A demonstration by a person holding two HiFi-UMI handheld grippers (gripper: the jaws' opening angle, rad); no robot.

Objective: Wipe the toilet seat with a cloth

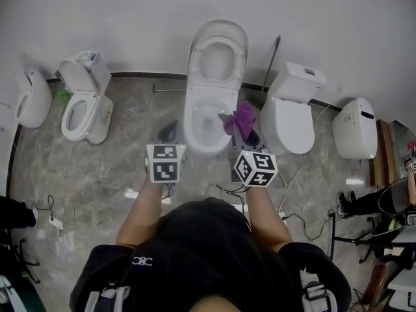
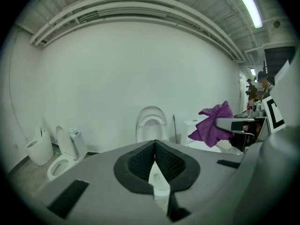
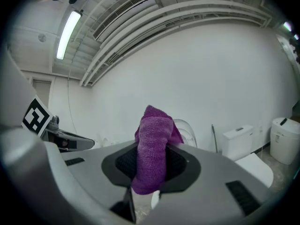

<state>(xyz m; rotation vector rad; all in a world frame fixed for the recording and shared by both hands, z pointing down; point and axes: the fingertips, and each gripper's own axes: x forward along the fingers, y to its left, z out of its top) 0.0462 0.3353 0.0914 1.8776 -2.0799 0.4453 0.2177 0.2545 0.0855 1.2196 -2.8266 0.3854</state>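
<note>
The white toilet (image 1: 207, 125) stands straight ahead against the wall, with its seat ring and lid (image 1: 218, 57) raised. My right gripper (image 1: 246, 134) is shut on a purple cloth (image 1: 242, 116), which hangs over the bowl's right rim. In the right gripper view the cloth (image 3: 153, 130) bulges up between the jaws of that gripper (image 3: 151, 149). My left gripper (image 1: 170, 130) is shut and empty, just left of the bowl. In the left gripper view its jaws (image 2: 154, 146) meet at the tip; the toilet (image 2: 151, 123) lies beyond and the cloth (image 2: 213, 124) to the right.
Two more toilets (image 1: 84, 99) (image 1: 31, 99) stand to the left and two (image 1: 289, 109) (image 1: 354, 129) to the right. A thin rod (image 1: 272, 60) leans on the wall. Cables (image 1: 292, 194) lie on the marble floor. A person (image 1: 383, 200) sits at far right.
</note>
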